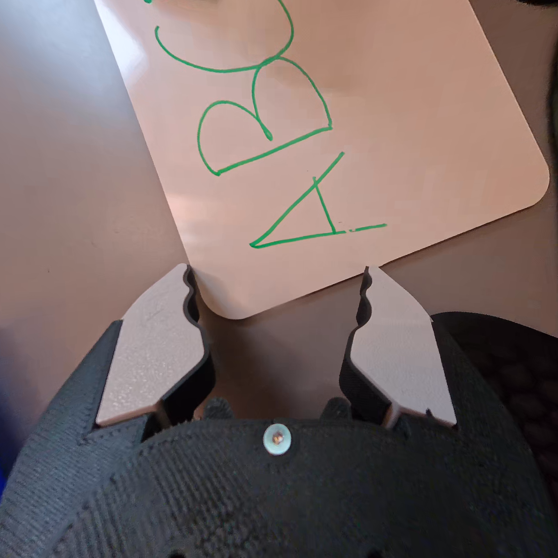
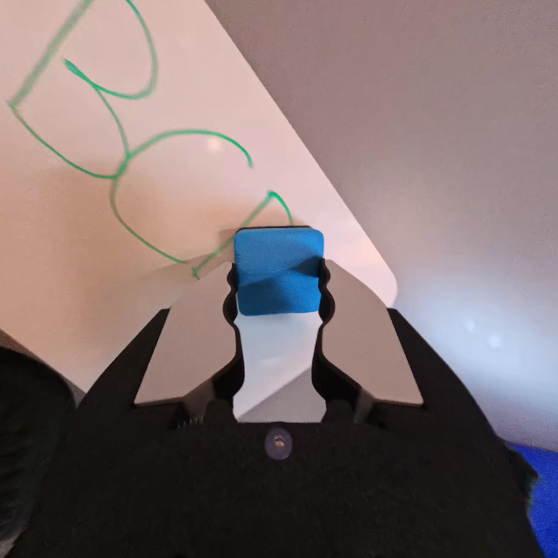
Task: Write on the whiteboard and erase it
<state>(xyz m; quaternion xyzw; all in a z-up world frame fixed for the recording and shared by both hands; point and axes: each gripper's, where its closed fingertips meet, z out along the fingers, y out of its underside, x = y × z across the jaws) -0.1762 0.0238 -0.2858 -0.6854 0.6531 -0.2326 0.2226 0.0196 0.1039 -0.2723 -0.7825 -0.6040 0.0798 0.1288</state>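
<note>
My left gripper (image 1: pixel 276 268) stands wide open and holds nothing. Its two fingertips (image 1: pixel 184 271) straddle the near corner of the whiteboard (image 1: pixel 392 120), which lies flat on the grey-brown table (image 1: pixel 75 196) and runs away ahead of the tips. I cannot tell whether the tips touch the board or merely hover at its edges. The green marks (image 1: pixel 256 126) run in a line straight ahead, up the board's long axis.

My right gripper (image 2: pixel 276 271) is closed about halfway onto the blue eraser (image 2: pixel 277 265); both pads bear on its sides. The eraser sits on the whiteboard (image 2: pixel 211 75) near a rounded corner, with the table (image 2: pixel 422 120) to its right. It covers the end of the nearest green stroke (image 2: pixel 271 199); the remaining marks lie ahead and to the left.

Assessment: writing appears done and erasing is just beginning. The right gripper is the nearer to the work. The coming wipe, in my judgement, runs forward-left along the line of marks. Slight blur suggests motion. Risk: the board may slide if the left gripper is not bracing it.
</note>
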